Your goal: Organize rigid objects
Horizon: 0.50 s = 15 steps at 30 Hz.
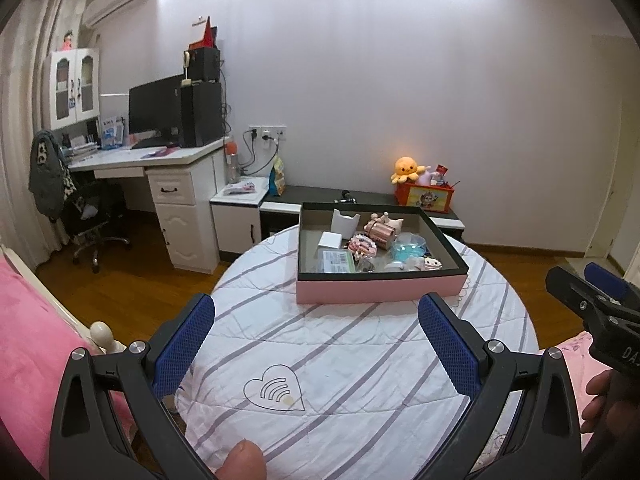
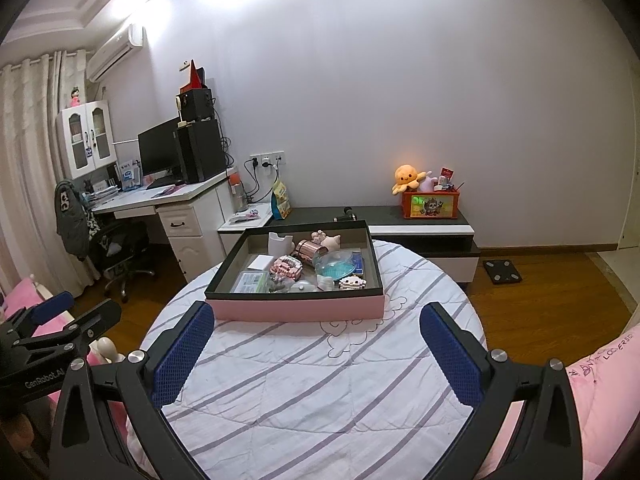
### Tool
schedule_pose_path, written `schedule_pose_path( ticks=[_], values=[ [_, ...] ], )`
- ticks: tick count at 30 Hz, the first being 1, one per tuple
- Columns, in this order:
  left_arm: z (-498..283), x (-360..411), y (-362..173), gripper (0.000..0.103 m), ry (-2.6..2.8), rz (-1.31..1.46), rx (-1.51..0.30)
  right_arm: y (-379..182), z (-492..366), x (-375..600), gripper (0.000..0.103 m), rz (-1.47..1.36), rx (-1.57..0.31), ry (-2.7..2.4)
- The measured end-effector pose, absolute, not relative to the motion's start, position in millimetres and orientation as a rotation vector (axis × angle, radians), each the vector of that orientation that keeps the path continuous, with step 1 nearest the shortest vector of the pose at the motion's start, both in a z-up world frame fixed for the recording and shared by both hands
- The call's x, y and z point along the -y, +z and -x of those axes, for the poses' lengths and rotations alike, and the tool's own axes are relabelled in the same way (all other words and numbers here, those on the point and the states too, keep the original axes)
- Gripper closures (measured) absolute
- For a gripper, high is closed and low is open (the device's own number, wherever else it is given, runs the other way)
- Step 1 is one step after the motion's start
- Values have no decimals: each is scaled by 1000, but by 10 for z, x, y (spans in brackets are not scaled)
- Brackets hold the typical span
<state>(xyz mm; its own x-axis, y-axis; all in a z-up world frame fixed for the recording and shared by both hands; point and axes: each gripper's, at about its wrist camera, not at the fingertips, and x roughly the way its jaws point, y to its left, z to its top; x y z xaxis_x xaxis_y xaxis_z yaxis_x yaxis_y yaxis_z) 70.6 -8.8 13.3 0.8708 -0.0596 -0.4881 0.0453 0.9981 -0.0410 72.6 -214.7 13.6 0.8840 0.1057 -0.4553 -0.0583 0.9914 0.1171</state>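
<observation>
Both the left gripper (image 1: pixel 316 330) and right gripper (image 2: pixel 317 340), their blue mesh-textured pads spread wide, grasp nothing. At twelve o'clock on the round striped quilted tabletop (image 2: pixel 304 392) sits a shallow rectangular pink box (image 2: pixel 296 308), holding a copper cylinder (image 2: pixel 307 253), a turquoise dish (image 2: pixel 335 270) and white blocks.

A pale wall (image 2: pixel 400 100) is catching bright glare from above. Wood floor (image 2: pixel 540 292) is running beneath a white corner desk (image 1: pixel 168 160) carrying a dark monitor (image 1: pixel 154 104). An air conditioner (image 2: pixel 116 52) is hanging beside curtains (image 2: pixel 28 152). A low cabinet (image 2: pixel 424 224) is sitting along the wall, possibly a TV stand.
</observation>
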Motion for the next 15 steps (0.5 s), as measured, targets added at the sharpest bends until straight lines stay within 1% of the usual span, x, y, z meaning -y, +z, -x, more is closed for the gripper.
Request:
schedule_pose_path(
  ticks=[15],
  values=[
    [-701, 130, 187, 0, -50, 15, -500, 171, -723, 2183, 0, -100, -482, 83]
  ],
)
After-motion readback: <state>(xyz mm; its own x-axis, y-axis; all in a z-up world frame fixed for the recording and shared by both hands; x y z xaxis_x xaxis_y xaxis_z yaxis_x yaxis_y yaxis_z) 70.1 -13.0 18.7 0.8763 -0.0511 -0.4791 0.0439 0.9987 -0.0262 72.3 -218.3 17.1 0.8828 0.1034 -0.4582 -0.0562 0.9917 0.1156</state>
